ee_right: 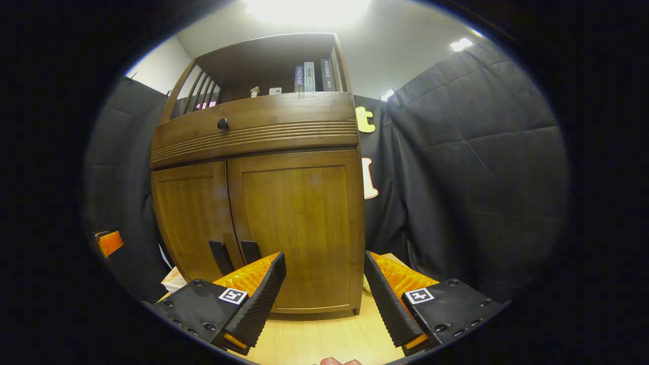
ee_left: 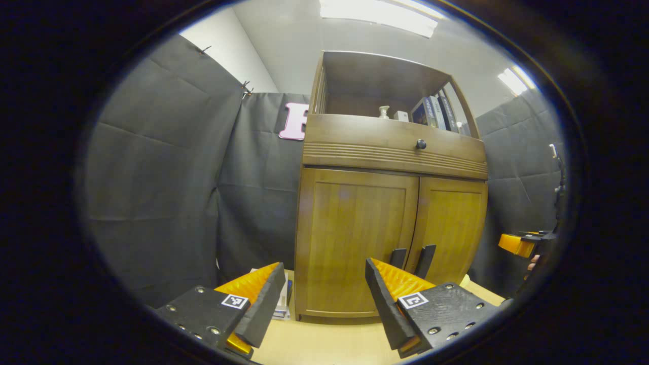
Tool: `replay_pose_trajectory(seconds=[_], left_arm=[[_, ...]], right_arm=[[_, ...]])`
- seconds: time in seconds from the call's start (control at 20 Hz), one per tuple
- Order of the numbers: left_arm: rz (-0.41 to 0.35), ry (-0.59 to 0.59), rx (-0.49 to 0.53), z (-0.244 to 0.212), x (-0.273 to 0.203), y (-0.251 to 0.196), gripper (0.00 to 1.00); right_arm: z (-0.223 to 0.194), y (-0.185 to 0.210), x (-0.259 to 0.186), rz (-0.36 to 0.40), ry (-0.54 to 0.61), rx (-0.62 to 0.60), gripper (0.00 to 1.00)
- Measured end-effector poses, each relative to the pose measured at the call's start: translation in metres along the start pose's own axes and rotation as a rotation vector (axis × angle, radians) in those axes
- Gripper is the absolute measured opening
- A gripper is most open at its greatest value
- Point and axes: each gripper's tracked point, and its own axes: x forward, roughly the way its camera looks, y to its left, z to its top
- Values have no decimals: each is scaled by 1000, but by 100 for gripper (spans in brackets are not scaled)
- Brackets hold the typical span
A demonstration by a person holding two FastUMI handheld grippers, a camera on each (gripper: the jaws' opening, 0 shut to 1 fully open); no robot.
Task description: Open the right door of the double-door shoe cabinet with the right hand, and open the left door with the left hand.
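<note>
A brown wooden shoe cabinet (ee_left: 385, 152) stands on a light wooden table, with both doors closed. In the left gripper view the left door (ee_left: 355, 238) and right door (ee_left: 451, 233) meet at two dark handles (ee_left: 411, 259) low down. My left gripper (ee_left: 324, 289) is open, a short way in front of the left door. In the right gripper view the right door (ee_right: 299, 228) is straight ahead and the left door (ee_right: 190, 223) lies beside it, with the handles (ee_right: 236, 255) between. My right gripper (ee_right: 324, 284) is open, short of the right door. The right gripper (ee_left: 522, 244) also shows at the far right of the left gripper view.
Above the doors is a drawer with a dark knob (ee_left: 421, 144) and an open shelf with books (ee_left: 431, 111) and a small bottle. Books (ee_left: 281, 304) lie on the table (ee_left: 324, 344) left of the cabinet. Black cloth walls stand on both sides.
</note>
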Motion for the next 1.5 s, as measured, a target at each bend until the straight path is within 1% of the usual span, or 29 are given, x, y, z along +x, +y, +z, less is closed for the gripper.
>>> replay_pose_trajectory(seconds=[0.15,0.2,0.25,0.3,0.35,0.4,0.5,0.55,0.6,0.65,0.75,0.8,0.85,0.95,1.0,1.15,1.5], left_arm=[[-16,4,-1,-3,1,-5,90],[-22,5,0,-4,1,-6,90],[-27,7,3,-5,2,-8,90],[-31,10,8,-6,1,-9,90],[-31,13,15,-8,0,-10,90],[-31,16,22,-10,-1,-11,90],[-36,23,29,-15,-3,-12,90],[-33,27,28,-18,-5,-11,90],[-31,32,23,-19,-8,-11,90],[-26,36,17,-22,-9,-9,90],[-9,42,6,-26,-14,-4,90],[1,46,4,-29,-15,0,90],[11,52,5,-33,-18,2,90],[32,71,14,-40,-23,8,90],[39,75,18,-42,-25,10,90],[71,82,33,-43,-35,17,90],[185,128,24,-61,-60,35,90]], right_arm=[[-6,1,-3,0,19,7,97],[-8,1,-4,-6,23,1,94],[-10,-1,-5,-12,21,2,97],[-10,0,-6,-13,19,10,97],[-10,3,-6,-10,19,17,95],[-11,4,-6,-5,19,20,97],[-15,9,-6,5,32,8,97],[-17,11,-6,13,39,5,94],[-19,15,-4,24,45,5,97],[-20,20,-3,35,50,7,97],[-21,31,2,62,63,9,97],[-22,37,6,78,67,7,95],[-24,43,9,93,73,3,97],[-28,58,15,128,81,-1,97],[-29,65,18,144,84,-4,95],[-31,85,33,187,83,-18,95],[-33,116,83,240,81,-22,95]])
